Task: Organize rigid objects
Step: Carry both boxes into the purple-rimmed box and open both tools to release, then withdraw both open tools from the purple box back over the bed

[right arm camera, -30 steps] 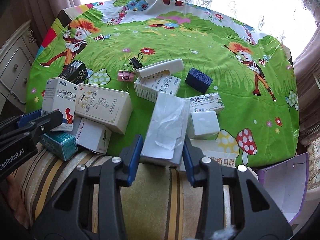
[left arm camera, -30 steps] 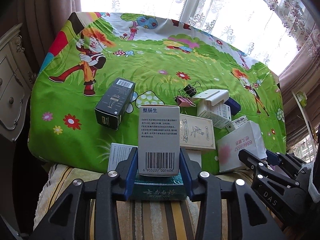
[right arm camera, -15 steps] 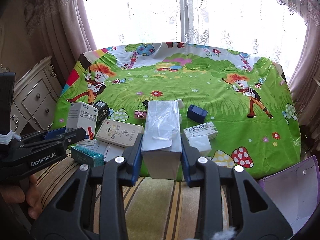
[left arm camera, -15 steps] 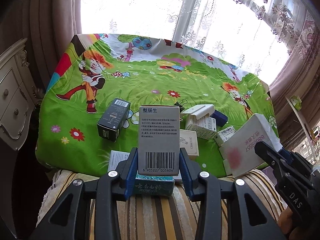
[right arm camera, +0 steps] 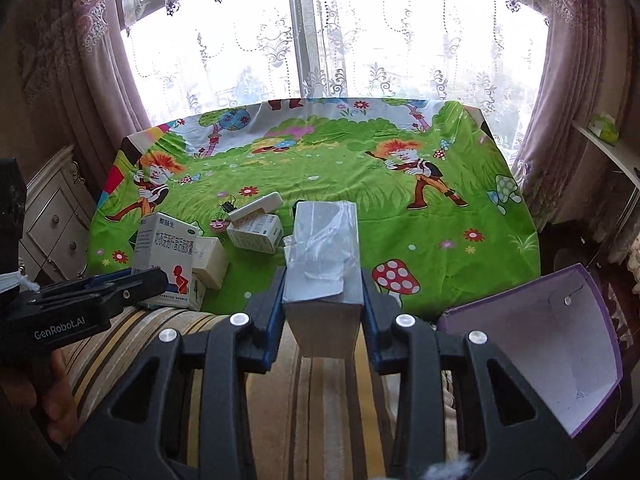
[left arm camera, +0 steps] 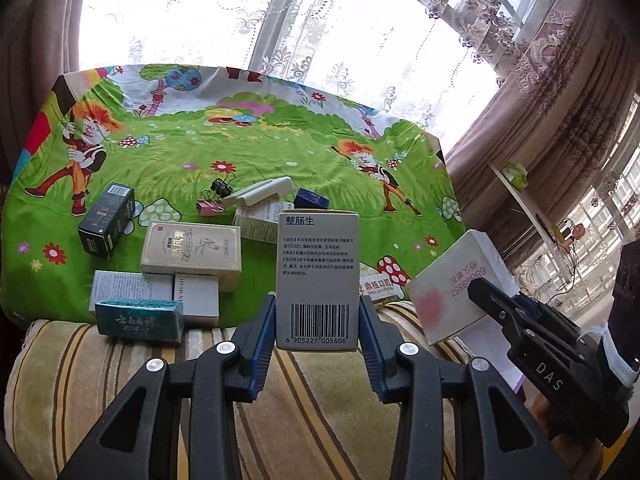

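Left wrist view: the left gripper [left arm camera: 317, 332] stays clamped on a grey barcoded medicine box [left arm camera: 317, 280], held upright between its jaws; a second earlier it sat lower, over the teal box [left arm camera: 139, 321], now off to its left. Most boxes remain scattered ahead on the cartoon cloth [left arm camera: 248, 148].

Right wrist view: the right gripper [right arm camera: 323, 312] grips a white carton [right arm camera: 324, 256], raised since then; an open purple box [right arm camera: 548, 332] waits to its right, apparently empty.

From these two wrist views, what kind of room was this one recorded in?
Most likely a home bedroom or living room: lace curtains hang over a big window, a carved white dresser stands at the side, and the boxes lie on a cartoon-print cloth beside a striped cushion.
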Available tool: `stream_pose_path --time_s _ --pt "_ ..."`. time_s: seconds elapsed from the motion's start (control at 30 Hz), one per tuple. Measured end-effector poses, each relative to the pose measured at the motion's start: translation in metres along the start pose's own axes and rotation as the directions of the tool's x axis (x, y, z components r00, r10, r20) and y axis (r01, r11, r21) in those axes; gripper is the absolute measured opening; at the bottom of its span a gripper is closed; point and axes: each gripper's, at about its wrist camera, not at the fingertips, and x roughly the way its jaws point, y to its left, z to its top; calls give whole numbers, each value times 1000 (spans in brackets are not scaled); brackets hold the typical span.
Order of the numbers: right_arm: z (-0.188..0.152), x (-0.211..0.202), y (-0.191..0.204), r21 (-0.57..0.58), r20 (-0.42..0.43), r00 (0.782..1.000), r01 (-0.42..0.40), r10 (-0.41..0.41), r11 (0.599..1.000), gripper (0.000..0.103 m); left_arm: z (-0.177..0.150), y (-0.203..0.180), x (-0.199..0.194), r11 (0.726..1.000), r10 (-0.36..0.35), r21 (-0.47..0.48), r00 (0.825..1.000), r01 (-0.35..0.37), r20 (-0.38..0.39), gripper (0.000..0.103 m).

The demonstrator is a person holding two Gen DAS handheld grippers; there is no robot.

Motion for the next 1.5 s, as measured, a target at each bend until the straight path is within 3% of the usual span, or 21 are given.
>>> stream_pose_path --time_s 0.2,0.47,0.67,0.83,0.93,0.97,1.03,1.1,1.3,1.43,1.5 --pt "-14 -16 -49 105 -27 996 82 -80 991 38 -11 -38 10 991 -128 26 991 129 -50 41" --pt "-31 -32 -101 208 -60 984 178 -169 962 38 -26 -93 25 961 -250 86 959 262 -130 41" --pt "-42 -41 -131 272 -102 962 272 -253 923 38 -35 -128 39 937 -294 139 937 321 -186 41" --pt "-47 -48 -147 303 -107 954 300 -281 904 39 -41 -148 44 917 -315 185 925 354 -212 41" --pt "-47 -53 -152 311 -111 944 329 -309 892 40 -43 -153 49 906 -330 191 913 378 -241 50" --pt "-47 -53 -154 316 -111 941 337 -319 887 42 -43 -153 50 905 -332 191 912 380 -240 56" --pt "-46 -55 -156 317 -109 933 359 -342 878 64 -42 -151 48 907 -337 181 912 381 -232 64" --pt "-44 -57 -156 313 -95 921 388 -378 867 77 -40 -147 46 909 -343 166 913 382 -221 70" --pt "-39 -76 -150 311 41 913 376 -407 873 83 -36 -146 38 925 -300 187 937 331 -178 77" --pt "-33 -79 -145 297 88 944 280 -319 913 86 -37 -150 26 927 -258 253 961 276 -100 78" --pt "-31 -77 -140 285 83 947 276 -310 918 86 -37 -149 22 926 -255 268 964 266 -75 77"
